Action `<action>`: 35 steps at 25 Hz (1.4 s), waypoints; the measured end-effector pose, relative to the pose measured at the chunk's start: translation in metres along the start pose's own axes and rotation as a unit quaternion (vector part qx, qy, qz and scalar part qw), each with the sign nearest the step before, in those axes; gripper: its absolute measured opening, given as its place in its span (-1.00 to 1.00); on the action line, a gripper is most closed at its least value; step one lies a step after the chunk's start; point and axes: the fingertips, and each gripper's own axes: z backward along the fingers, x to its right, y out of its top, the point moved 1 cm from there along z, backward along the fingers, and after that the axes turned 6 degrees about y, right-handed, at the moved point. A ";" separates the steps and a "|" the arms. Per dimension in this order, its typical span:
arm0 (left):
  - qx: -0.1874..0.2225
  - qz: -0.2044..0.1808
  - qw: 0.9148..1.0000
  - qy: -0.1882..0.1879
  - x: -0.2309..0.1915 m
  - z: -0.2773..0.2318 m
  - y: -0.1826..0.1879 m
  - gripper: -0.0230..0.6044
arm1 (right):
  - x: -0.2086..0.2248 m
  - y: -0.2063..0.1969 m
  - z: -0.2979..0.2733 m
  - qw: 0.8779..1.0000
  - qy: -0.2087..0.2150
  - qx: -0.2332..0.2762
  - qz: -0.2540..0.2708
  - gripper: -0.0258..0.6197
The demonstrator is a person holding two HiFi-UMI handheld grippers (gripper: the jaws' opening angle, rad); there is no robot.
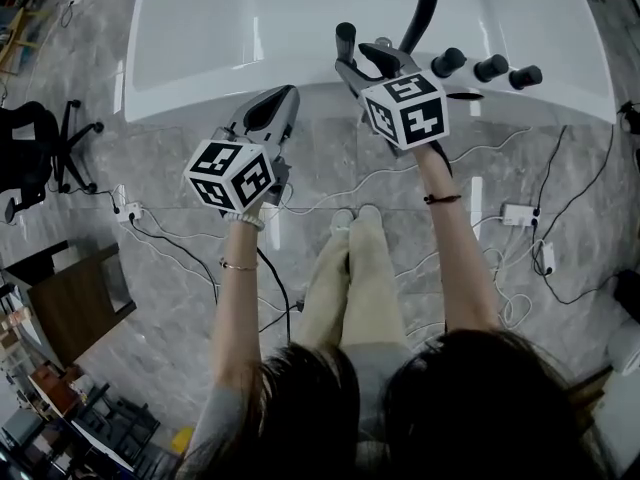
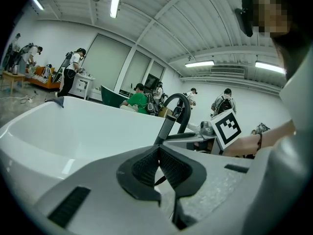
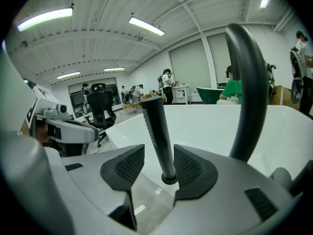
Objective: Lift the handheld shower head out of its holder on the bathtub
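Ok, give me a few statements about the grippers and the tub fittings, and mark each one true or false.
1. The right gripper has its jaws apart, with the shower head handle between them. True.
2. The left gripper is clamped on the curved spout. False: its jaws are together on nothing, and the spout stands beside the right gripper.
3. In the head view, three black knobs sit on the bathtub rim to the right of the right gripper. True.
4. The shower head has been lifted clear of the tub. False: the handle stands upright with its base in the holder.
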 end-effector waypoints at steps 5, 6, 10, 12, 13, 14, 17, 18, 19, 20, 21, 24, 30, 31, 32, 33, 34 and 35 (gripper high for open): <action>-0.009 -0.001 1.000 -0.002 -0.003 -0.008 -0.008 -0.91 | 0.004 -0.010 -0.011 1.000 0.001 0.000 -0.009 -0.37; -0.010 -0.001 1.000 -0.002 -0.005 -0.010 -0.008 -0.91 | 0.006 -0.011 -0.013 1.000 -0.001 -0.001 -0.009 -0.37; -0.010 0.003 1.000 -0.002 -0.010 -0.017 -0.009 -0.91 | 0.012 -0.014 -0.022 1.000 -0.008 -0.005 -0.011 -0.36; -0.011 0.006 1.000 -0.003 -0.012 -0.020 -0.010 -0.91 | 0.014 -0.015 -0.027 1.000 -0.010 -0.008 -0.013 -0.36; -0.012 0.007 1.000 -0.004 -0.013 -0.022 -0.010 -0.91 | 0.015 -0.016 -0.030 1.000 -0.010 -0.009 -0.015 -0.36; -0.013 0.008 1.000 -0.004 -0.014 -0.023 -0.011 -0.91 | 0.016 -0.017 -0.033 1.000 -0.009 -0.008 -0.018 -0.36; -0.015 0.009 1.000 -0.003 -0.016 -0.025 -0.013 -0.91 | 0.018 -0.017 -0.039 1.000 -0.013 -0.009 -0.018 -0.36; -0.015 0.010 1.000 -0.001 -0.017 -0.026 -0.013 -0.91 | 0.019 -0.017 -0.040 1.000 -0.017 -0.009 -0.017 -0.36; -0.014 0.011 1.000 0.000 -0.018 -0.026 -0.013 -0.91 | 0.020 -0.017 -0.041 1.000 -0.021 -0.009 -0.017 -0.36; -0.014 0.013 1.000 0.001 -0.019 -0.026 -0.013 -0.91 | 0.021 -0.017 -0.042 0.999 -0.025 -0.010 -0.018 -0.36; -0.014 0.015 1.000 0.003 -0.021 -0.026 -0.013 -0.91 | 0.022 -0.018 -0.043 0.999 -0.027 -0.011 -0.019 -0.37; -0.012 0.020 1.000 0.008 -0.025 -0.023 -0.014 -0.91 | 0.023 -0.020 -0.046 0.999 -0.029 -0.014 -0.018 -0.41; -0.019 0.018 1.000 0.010 -0.031 -0.021 -0.015 -0.91 | 0.022 -0.016 -0.052 0.999 -0.020 -0.031 -0.009 -0.45; -0.018 0.019 1.000 0.011 -0.032 -0.021 -0.014 -0.91 | 0.022 -0.016 -0.052 0.999 -0.022 -0.033 -0.006 -0.46; -0.018 0.020 1.000 0.011 -0.032 -0.021 -0.014 -0.91 | 0.022 -0.015 -0.052 0.999 -0.026 -0.034 -0.003 -0.47; -0.018 0.020 1.000 0.012 -0.032 -0.021 -0.014 -0.91 | 0.023 -0.015 -0.052 0.999 -0.029 -0.036 -0.001 -0.48; -0.017 0.021 1.000 0.011 -0.031 -0.022 -0.013 -0.91 | 0.024 -0.015 -0.052 0.999 -0.032 -0.038 0.001 -0.49; -0.017 0.021 1.000 0.011 -0.030 -0.023 -0.013 -0.91 | 0.025 -0.016 -0.051 0.999 -0.033 -0.040 0.002 -0.50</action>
